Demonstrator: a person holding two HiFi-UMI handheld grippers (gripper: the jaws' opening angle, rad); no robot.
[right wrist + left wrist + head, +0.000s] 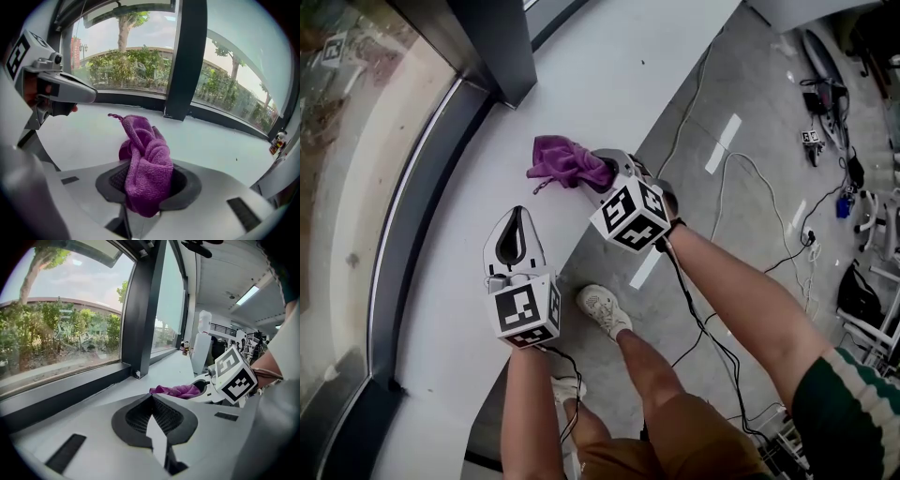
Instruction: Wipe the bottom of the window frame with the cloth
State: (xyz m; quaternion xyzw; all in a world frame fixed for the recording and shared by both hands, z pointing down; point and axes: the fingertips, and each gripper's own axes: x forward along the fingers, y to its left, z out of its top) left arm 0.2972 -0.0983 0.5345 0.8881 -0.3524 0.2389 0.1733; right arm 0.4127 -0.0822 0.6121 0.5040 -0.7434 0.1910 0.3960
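The right hand-held gripper (607, 171) clamps a bunched purple cloth (561, 161) over the white window sill (619, 75). The left hand-held gripper (152, 420), jaws together and empty, hangs nearby.

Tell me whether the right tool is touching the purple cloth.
Touching. The right gripper view shows the right tool shut on the purple cloth.

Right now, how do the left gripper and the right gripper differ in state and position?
The right gripper is shut on the purple cloth; the left gripper is shut on nothing. In the head view the left gripper is over the middle of the white sill, while the right gripper is at its room-side edge. Shared: both point toward the window, and neither touches the dark bottom frame.
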